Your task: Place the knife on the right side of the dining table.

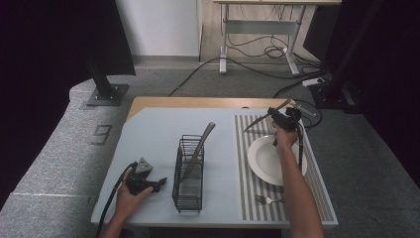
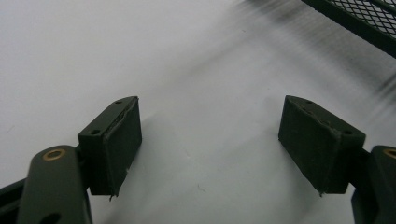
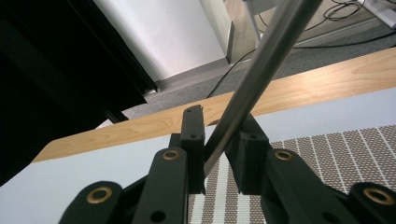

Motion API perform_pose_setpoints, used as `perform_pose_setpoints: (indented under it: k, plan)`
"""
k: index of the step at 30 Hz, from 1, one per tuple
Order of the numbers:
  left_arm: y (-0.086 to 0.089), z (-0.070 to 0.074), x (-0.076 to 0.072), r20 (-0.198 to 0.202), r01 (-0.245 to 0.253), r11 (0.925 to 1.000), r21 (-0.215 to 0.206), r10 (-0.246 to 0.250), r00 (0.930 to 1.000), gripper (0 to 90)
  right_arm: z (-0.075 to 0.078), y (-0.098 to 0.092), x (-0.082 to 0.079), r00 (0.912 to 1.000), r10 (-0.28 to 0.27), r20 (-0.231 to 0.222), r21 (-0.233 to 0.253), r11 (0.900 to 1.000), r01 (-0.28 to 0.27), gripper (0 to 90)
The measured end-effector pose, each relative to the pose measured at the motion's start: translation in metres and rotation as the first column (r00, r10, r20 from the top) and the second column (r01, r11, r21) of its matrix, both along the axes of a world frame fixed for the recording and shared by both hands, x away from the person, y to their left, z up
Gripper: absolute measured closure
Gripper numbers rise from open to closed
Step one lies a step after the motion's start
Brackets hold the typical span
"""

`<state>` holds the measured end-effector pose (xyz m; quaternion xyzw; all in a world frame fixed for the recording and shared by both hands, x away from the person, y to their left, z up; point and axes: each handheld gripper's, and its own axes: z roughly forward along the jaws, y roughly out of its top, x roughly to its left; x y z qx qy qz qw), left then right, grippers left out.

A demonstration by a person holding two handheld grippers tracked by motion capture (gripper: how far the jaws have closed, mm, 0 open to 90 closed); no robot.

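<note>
Jaws of the right gripper (image 1: 278,115) clamp a knife (image 1: 261,117), apparently by its handle, above the plate (image 1: 262,161). Left gripper (image 2: 210,140) rests wide apart, beside the wire basket (image 1: 188,173).

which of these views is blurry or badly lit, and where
Left gripper view: the wire basket at top right is smeared by blur, while the open left gripper is sharp over a bright table. Right gripper view: the knife is soft close up. High view: both sides are dark; the table is evenly lit.
</note>
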<state>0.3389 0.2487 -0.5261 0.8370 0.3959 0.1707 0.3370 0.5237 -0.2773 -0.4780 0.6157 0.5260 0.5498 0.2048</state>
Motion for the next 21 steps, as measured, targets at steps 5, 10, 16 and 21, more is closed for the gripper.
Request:
perform_pose_setpoints:
  k: [5, 10, 16, 21]
  plan:
    - [0.0, 0.0, 0.0, 0.001, 0.0, 1.0, 0.0, 0.0, 1.0, 20.9, -0.004, -0.003, 0.002, 0.9996, -0.02, -0.018, 0.005, 1.0, 0.02, 75.4]
    - [0.0, 0.0, 0.0, 0.001, 0.0, 1.0, 0.0, 0.0, 1.0, 20.9, -0.007, -0.007, 0.004, 0.9988, -0.03, -0.04, 0.016, 0.999, 0.031, 74.4]
    - [0.0, 0.0, 0.0, 0.0, 0.0, 1.0, 0.0, 0.0, 1.0, 20.9, -0.012, -0.011, 0.006, 0.9978, -0.036, -0.056, 0.019, 0.999, 0.037, 73.0]
    - [0.0, 0.0, 0.0, 0.001, -0.001, 1.0, 0.0, 0.001, 1.0, 20.9, -0.016, -0.016, 0.007, 0.995, -0.045, -0.089, 0.042, 0.998, 0.049, 71.9]
